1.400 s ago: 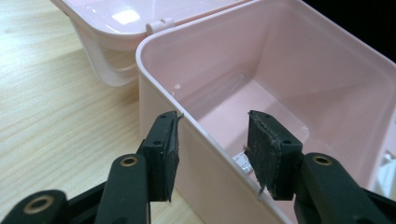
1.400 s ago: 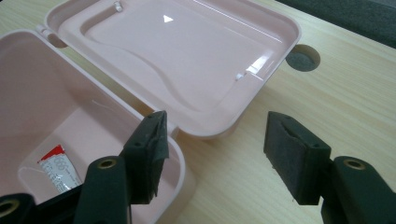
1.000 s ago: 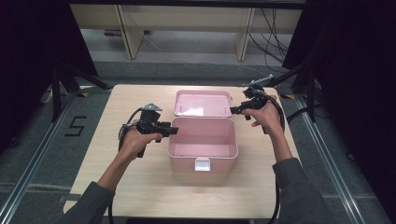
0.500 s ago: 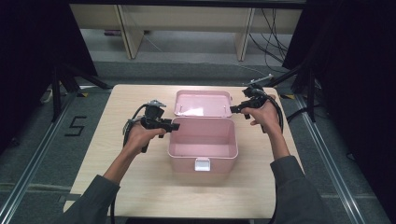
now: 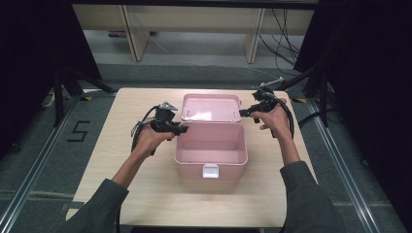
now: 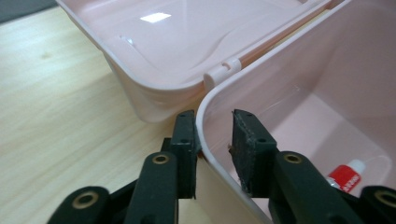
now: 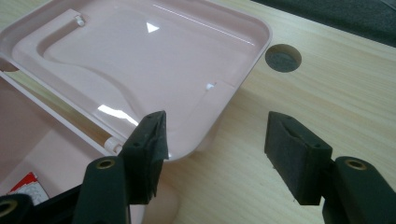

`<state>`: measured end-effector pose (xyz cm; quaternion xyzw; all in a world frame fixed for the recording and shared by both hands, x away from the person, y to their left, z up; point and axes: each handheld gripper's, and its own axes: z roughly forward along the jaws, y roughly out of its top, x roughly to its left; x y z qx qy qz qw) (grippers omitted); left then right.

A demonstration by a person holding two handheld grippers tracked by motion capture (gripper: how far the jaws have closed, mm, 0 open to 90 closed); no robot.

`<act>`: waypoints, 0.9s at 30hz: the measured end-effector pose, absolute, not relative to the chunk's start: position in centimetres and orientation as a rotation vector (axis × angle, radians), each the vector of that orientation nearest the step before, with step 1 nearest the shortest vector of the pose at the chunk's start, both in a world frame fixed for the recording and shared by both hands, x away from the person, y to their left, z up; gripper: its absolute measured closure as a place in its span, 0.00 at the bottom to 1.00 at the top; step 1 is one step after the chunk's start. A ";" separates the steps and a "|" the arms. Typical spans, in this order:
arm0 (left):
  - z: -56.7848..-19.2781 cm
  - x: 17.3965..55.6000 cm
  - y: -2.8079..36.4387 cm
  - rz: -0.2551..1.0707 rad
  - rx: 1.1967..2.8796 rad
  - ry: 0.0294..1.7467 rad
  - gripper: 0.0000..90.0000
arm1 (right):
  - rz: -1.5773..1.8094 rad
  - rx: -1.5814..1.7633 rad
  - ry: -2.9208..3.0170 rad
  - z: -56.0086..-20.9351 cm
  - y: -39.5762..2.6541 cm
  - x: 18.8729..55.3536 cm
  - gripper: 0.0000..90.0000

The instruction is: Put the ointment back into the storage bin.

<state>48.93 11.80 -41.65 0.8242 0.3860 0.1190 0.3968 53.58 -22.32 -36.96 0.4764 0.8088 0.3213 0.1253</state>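
A: Where is the box?

B: The pink box [image 5: 211,145] sits in the middle of the wooden table [image 5: 121,170], its white clasp facing the person. Its lid [image 5: 211,108] is thrown fully back and lies flat on the table behind it, hinged along the far edge.

A: And the left gripper?

B: The left gripper [image 5: 180,129] is at the box's left wall, near the back corner by the hinge. In the left gripper view its jaws straddle that rim [image 6: 210,98]: one jaw outside against the wall, the other inside the box. They have just been closing on it. The outer jaw looks to be touching the wall, but a sliver of gap remains at the inner pad, so it is not yet a firm pinch.

A: The right one?

B: The right gripper [image 5: 243,112] hovers beside the lid's right end. Its jaws are spread wide with nothing between them. In the right gripper view one jaw stands over the lid's corner [image 7: 219,121], the other over bare wood.

A: Anything inside the box?

B: A small tube with a red label and white cap [image 6: 348,175] lies on the bottom. There is also a round hole [image 7: 283,58] in the tabletop just beyond the lid.
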 end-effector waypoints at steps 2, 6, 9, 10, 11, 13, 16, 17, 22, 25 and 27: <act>-41.6 48.9 11.9 0.297 2.082 0.984 0.80 | 0.947 1.379 2.345 -37.2 -22.3 53.7 0.45; -41.4 48.8 12.1 0.298 2.071 0.988 0.84 | 0.932 1.394 2.356 -37.3 -22.2 53.8 0.45; -41.3 48.7 12.1 0.298 2.072 0.982 0.85 | 0.933 1.400 2.351 -37.4 -22.0 54.0 0.45; -41.3 48.7 12.1 0.299 2.075 0.978 0.85 | 0.932 1.391 2.351 -37.4 -22.1 54.1 0.45; -41.3 48.7 12.1 0.299 2.075 0.978 0.85 | 0.929 1.397 2.355 -37.4 -22.1 54.1 0.45; -41.3 48.7 12.2 0.296 2.071 0.976 0.85 | 0.953 1.407 2.336 -37.6 -22.0 54.4 0.45; -41.3 48.7 12.2 0.296 2.079 0.962 0.86 | 0.940 1.410 2.340 -37.4 -22.1 54.4 0.45; -41.3 48.7 12.2 0.295 2.081 0.958 0.86 | 0.947 1.428 2.332 -37.5 -22.1 54.5 0.45; -41.3 48.6 12.1 0.282 2.075 0.959 0.87 | 0.952 1.468 2.312 -37.4 -22.3 54.6 0.46; -41.3 48.5 12.1 0.276 2.082 0.955 0.88 | 0.956 1.444 2.311 -37.4 -22.6 54.8 0.46; -41.3 48.5 12.1 0.274 2.077 0.962 0.88 | 0.959 1.459 2.306 -37.4 -22.6 54.7 0.46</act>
